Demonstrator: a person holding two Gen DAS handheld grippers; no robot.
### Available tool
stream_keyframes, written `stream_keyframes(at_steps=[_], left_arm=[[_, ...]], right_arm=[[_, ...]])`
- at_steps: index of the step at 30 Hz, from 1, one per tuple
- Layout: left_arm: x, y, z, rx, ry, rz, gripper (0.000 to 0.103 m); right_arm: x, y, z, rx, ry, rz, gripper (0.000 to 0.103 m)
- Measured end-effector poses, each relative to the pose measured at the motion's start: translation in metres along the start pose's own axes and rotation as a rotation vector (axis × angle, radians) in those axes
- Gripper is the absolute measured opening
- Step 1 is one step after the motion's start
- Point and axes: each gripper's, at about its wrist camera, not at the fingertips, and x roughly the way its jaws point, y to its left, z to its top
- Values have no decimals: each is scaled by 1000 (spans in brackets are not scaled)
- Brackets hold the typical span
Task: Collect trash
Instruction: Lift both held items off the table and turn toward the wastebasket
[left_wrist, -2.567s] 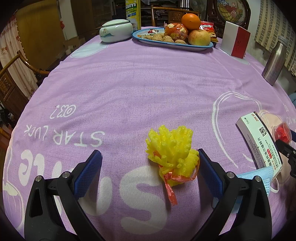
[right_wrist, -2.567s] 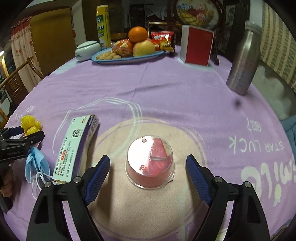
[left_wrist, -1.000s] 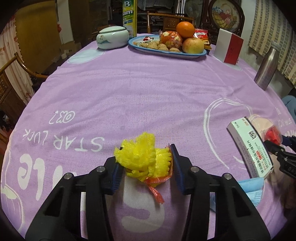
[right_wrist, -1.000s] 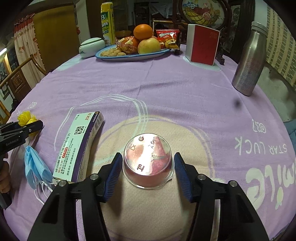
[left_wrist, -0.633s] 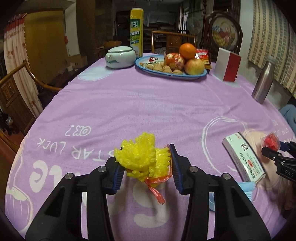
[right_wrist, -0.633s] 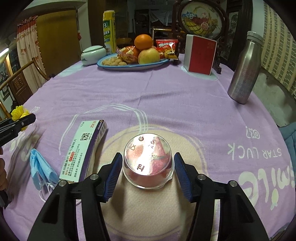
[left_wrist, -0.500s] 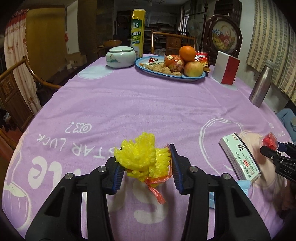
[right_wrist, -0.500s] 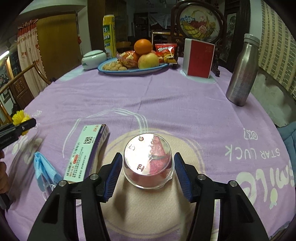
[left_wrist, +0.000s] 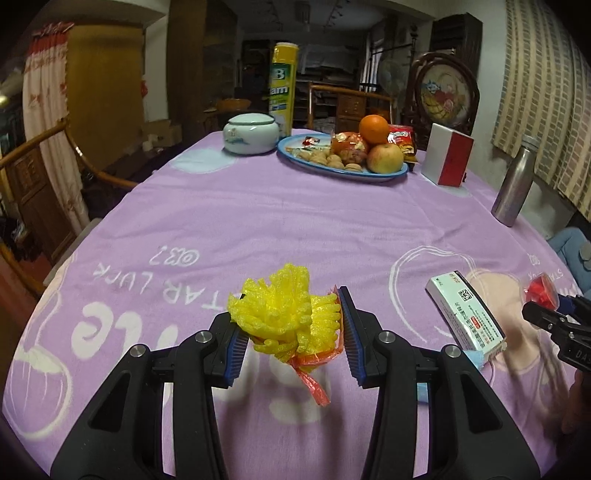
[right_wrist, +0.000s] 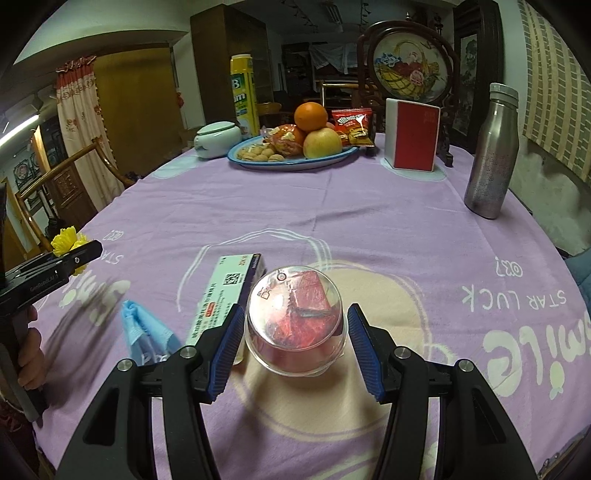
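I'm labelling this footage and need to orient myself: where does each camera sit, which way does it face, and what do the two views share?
Left wrist: sits on the left tool, faces across the purple tablecloth toward the fruit plate; its fingers clamp yellow foam netting.
Right wrist: sits on the right tool, same heading; its fingers grip a clear plastic cup.
Shared: medicine box, blue mask, steel bottle, each other's tool.
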Motion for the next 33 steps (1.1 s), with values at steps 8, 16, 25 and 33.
stream_keyframes(at_steps=[8,16,25,33], left_arm=[[-39,1,-11,-1,-12,-12,45],[-87,9,-32,0,-40,32,45],[-163,40,-66,-17,-114,118,45],[-220,85,-111,-49,-136,221,46]], right_arm=[[-14,7,-9,37,-34,49,57],[-43,29,-17,48,-78,120,57],[-94,82,-26,-33,-144,206,57],[-120,146,-30,-128,-140,306,57]])
